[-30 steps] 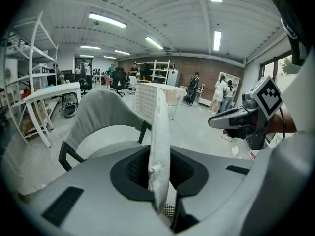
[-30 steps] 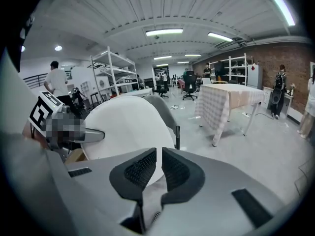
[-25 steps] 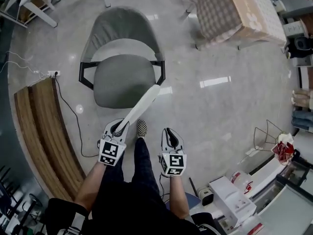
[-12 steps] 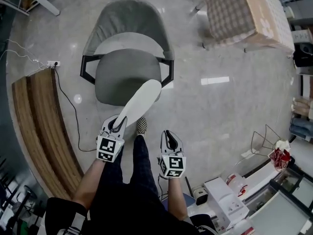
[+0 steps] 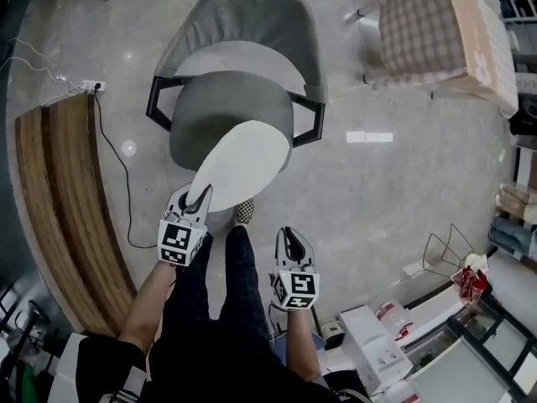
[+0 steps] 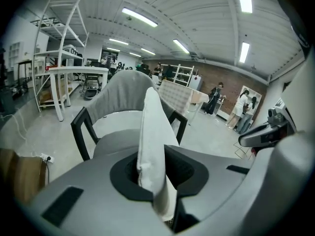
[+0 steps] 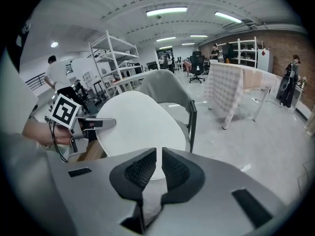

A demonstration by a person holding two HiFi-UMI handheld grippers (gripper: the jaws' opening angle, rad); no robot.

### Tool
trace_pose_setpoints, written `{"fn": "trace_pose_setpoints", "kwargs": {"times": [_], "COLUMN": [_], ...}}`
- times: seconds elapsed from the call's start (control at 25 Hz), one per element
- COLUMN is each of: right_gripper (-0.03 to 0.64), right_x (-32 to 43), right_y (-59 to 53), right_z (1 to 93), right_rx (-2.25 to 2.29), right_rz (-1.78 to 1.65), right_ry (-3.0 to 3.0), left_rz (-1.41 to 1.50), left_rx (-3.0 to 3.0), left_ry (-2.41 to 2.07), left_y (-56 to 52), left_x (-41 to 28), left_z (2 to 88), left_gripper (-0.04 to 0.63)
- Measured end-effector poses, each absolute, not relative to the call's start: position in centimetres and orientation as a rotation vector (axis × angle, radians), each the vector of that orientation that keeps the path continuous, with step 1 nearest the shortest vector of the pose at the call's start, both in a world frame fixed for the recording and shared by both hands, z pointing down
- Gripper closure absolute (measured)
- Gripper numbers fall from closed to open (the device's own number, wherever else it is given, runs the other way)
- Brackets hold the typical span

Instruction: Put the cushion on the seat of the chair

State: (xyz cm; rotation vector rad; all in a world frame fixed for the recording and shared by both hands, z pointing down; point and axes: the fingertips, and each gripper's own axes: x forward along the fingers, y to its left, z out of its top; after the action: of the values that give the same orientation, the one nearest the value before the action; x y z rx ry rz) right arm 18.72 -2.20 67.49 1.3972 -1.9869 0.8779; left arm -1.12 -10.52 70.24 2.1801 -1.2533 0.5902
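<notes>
Cushion (image 5: 243, 159) has swung from edge-on to showing its broad white face and now reaches out over the front of the seat (image 5: 220, 107) of the grey chair (image 5: 243, 19). Left gripper (image 5: 201, 193) has come forward and lower, jaws clamped on the cushion's near edge; the left gripper view shows the cushion (image 6: 150, 132) pinched between the pads and standing on edge in front of the chair (image 6: 118, 90). Can't tell whether the cushion's far end touches the seat; it covers the seat's front part. Right gripper (image 5: 290, 238) hangs beside the person's leg, well apart from the cushion, jaws nearly together with nothing between them (image 7: 158, 168). Chair legs are hidden under the seat. A checkered shoe (image 5: 243, 212) pokes out just below the cushion. Floor is glossy grey with light glare. Wooden bench (image 5: 63, 200) at left, power strip (image 5: 91, 85) with cable beside it, checked-cloth table (image 5: 428, 32) top right and cut off, white boxes (image 5: 377, 342) bottom right. Distant people are small and blurry in the gripper views.
</notes>
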Motion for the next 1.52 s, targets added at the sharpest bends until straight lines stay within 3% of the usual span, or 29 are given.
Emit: {"fn": "trace_pose_setpoints", "kwargs": {"times": [0.64,1.52], "right_gripper": [0.561,0.561], "right_x": [13.5,9.7], "right_y": [-1.8,-2.4], "right_z": [74.6,81.8], "right_rx": [1.284,1.19], "right_rz": [0.882,0.922], "right_ry": [-1.956,-1.918], "left_rz": [0.494,0.474], "left_rx": [2.003,1.909], "left_ry": [-1.335,-1.331], "left_y": [-11.4,-12.7], "left_x": [-9.0,-13.0], "left_z": [81.2,91.2], "left_gripper": [0.529,0.515]}}
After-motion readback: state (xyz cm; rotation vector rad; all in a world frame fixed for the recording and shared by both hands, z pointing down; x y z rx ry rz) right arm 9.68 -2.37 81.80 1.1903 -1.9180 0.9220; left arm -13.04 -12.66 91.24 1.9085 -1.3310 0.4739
